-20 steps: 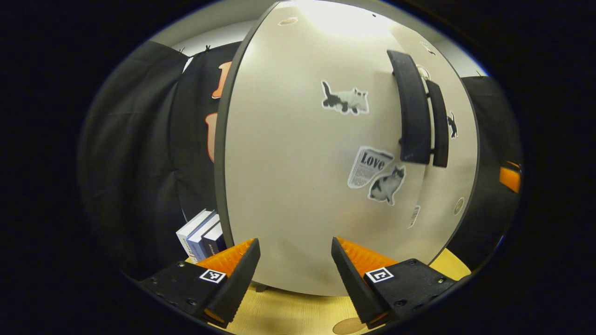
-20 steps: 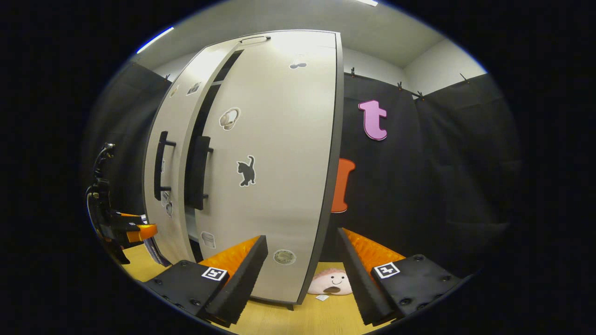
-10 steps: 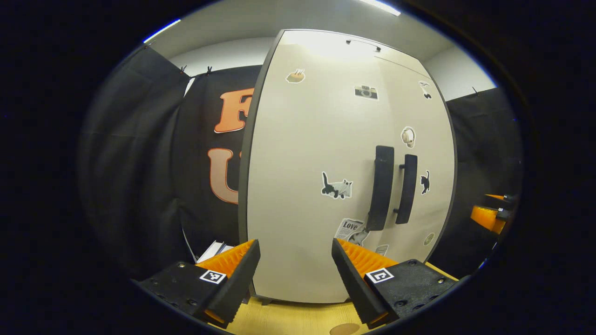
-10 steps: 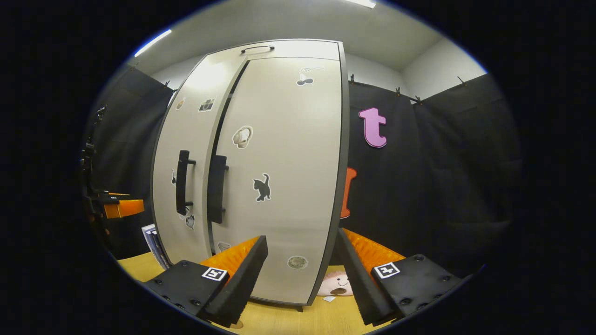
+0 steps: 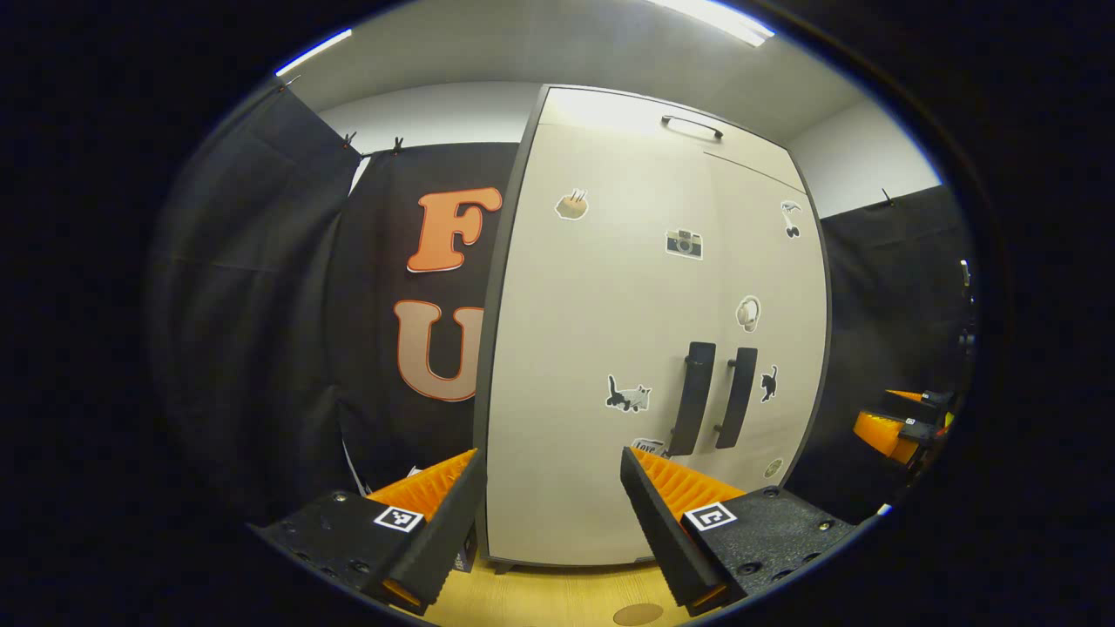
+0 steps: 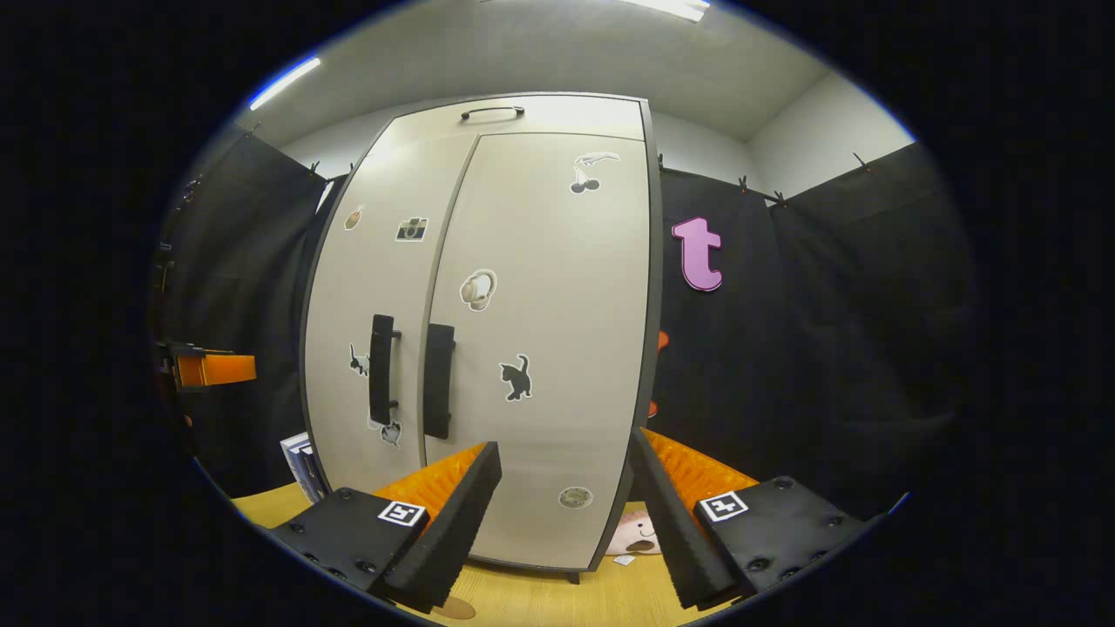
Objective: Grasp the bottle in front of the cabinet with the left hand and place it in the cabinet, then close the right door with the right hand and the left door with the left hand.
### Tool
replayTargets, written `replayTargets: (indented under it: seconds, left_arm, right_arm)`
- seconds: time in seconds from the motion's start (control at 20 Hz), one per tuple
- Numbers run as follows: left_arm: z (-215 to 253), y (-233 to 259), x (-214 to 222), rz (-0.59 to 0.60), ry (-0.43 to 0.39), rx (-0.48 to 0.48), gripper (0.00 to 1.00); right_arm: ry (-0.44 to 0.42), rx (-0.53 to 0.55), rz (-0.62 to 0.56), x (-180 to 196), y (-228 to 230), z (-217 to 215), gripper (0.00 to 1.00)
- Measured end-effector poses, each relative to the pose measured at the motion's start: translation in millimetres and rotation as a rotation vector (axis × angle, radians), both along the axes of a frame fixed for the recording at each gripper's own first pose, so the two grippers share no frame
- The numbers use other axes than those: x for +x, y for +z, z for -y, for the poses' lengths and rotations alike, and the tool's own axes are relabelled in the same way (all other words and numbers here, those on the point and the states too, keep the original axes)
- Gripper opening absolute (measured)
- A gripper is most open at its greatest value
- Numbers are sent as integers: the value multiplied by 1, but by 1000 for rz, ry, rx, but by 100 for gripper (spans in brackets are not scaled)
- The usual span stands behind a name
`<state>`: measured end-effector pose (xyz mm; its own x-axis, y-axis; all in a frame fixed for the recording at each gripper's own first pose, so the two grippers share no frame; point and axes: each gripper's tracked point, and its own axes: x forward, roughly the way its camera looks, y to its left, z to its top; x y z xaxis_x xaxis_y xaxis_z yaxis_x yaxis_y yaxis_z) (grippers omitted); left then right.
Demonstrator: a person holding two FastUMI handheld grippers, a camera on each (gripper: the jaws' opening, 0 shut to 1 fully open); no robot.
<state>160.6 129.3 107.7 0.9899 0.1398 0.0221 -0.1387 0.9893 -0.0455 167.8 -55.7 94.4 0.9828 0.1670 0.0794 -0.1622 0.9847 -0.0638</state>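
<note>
Cabinet [image 5: 592,366] doors stood shut in both views, so whatever it held, the bottle included, was hidden behind them and could not be made out. In the left gripper view, books [image 5: 409,475] peeked out low down at the cabinet's left, partly masked by the left gripper [image 5: 550,514], whose fingers were spread apart with nothing between them. Further right came the left door [image 5: 584,348] with its stickers, then the two dark handles [image 5: 714,399] side by side at the seam, then the right door [image 5: 775,322]. At the far right edge the other gripper [image 5: 897,427] hung in the air, apart from the cabinet. A wooden table [image 5: 557,596] ran under the cabinet's foot.

In the right gripper view, the left gripper [image 6: 205,367] sat at the left edge, clear of the cabinet. Books [image 6: 300,461] leaned just beside the cabinet's lower left corner. The doors met flush at the seam, with the handles [image 6: 409,374] either side of it. The right gripper [image 6: 564,514] was held wide open and empty before the right door [image 6: 557,331], not touching it. A small pink plush face [image 6: 636,535] lay on the table [image 6: 540,601] just right of the cabinet's base, half behind a finger.
</note>
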Motion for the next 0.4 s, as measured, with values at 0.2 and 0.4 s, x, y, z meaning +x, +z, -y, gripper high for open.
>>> replayTargets:
  seconds: [0.2,0.4]
  left_arm:
    - [-4,14,-17,7,-8,21,94]
    - [2,17,-32,-2,-47,18,91]
  right_arm:
    - [-23,-13,8,-14,4,-6,98]
    - [-59,-4,-1,-32,4,-10,98]
